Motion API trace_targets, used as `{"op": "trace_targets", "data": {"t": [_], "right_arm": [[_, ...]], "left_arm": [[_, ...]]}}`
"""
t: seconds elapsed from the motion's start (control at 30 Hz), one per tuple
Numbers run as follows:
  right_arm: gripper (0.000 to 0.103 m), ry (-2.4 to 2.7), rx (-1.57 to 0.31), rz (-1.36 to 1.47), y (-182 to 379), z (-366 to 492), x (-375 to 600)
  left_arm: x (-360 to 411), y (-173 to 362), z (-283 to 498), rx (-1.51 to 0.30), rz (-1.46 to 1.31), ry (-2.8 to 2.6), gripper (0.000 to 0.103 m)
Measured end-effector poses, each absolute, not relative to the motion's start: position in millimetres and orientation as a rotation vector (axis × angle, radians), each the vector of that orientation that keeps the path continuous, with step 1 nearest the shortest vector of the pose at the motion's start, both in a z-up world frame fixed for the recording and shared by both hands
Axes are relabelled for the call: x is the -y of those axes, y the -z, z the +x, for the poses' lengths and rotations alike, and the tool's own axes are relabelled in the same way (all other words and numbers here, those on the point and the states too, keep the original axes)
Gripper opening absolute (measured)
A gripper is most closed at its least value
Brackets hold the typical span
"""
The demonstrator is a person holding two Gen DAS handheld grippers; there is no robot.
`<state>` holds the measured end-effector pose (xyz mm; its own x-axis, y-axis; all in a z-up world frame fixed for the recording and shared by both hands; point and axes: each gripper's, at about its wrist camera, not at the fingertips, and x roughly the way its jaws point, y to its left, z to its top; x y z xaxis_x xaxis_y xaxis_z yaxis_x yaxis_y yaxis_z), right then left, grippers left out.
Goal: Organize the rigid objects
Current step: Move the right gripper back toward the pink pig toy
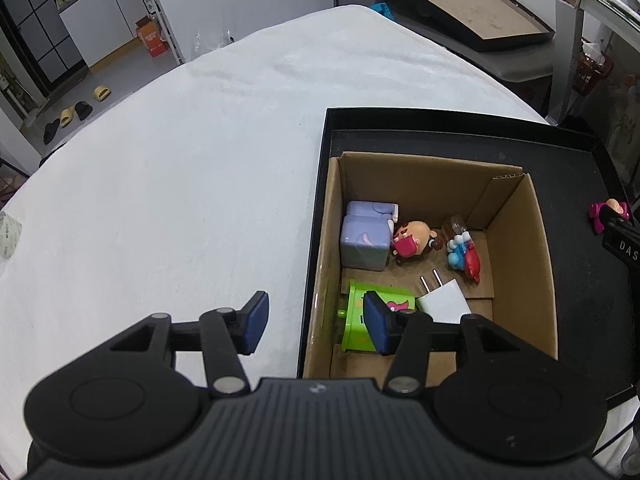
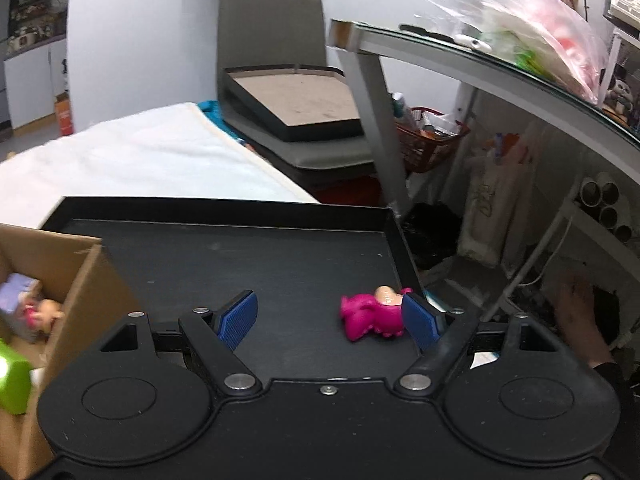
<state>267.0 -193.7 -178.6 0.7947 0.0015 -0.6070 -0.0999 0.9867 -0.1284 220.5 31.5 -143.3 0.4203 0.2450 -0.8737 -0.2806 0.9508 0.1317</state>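
A cardboard box (image 1: pixel 520 248) stands in a black tray (image 1: pixel 572 280) on the white-covered table. In the box lie a lilac cube (image 1: pixel 365 240), a doll figure (image 1: pixel 412 238), a blue and red figure (image 1: pixel 464 256), a white charger (image 1: pixel 442 300) and a green block (image 1: pixel 356 320). My left gripper (image 1: pixel 316 322) is open and empty above the box's near left corner. A pink toy figure (image 2: pixel 372 314) lies on the tray floor (image 2: pixel 260 264). My right gripper (image 2: pixel 330 320) is open around it, the right pad (image 2: pixel 420 322) close against the toy.
A second black tray (image 1: pixel 468 12) rests on a grey chair beyond the table. A glass desk (image 2: pixel 500 64) with plastic bags stands right of the tray, a red basket (image 2: pixel 432 140) under it. White cloth (image 1: pixel 180 160) covers the table to the left.
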Motion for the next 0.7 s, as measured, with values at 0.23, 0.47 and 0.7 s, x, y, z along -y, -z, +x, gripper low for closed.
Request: {"op": "trace_targets", "data": {"t": [0.23, 0.47, 0.7], "right_arm": [[0.079, -0.005, -0.677, -0.136, 193.7, 279.3, 205.7], [0.079, 0.054, -0.74, -0.109, 213.7, 292.9, 212.5], [0.079, 0.096, -0.758, -0.104, 228.2, 301.2, 213.1]], "left_arm": [[-24.0, 145.2, 228.3, -1.091, -0.01, -0.342, 0.051], [-17.5, 150.9, 235.9, -1.096, -0.005, -0.341, 0.051], [-13.4, 156.2, 238.7, -1.102, 0.003, -0.339, 0.051]]}}
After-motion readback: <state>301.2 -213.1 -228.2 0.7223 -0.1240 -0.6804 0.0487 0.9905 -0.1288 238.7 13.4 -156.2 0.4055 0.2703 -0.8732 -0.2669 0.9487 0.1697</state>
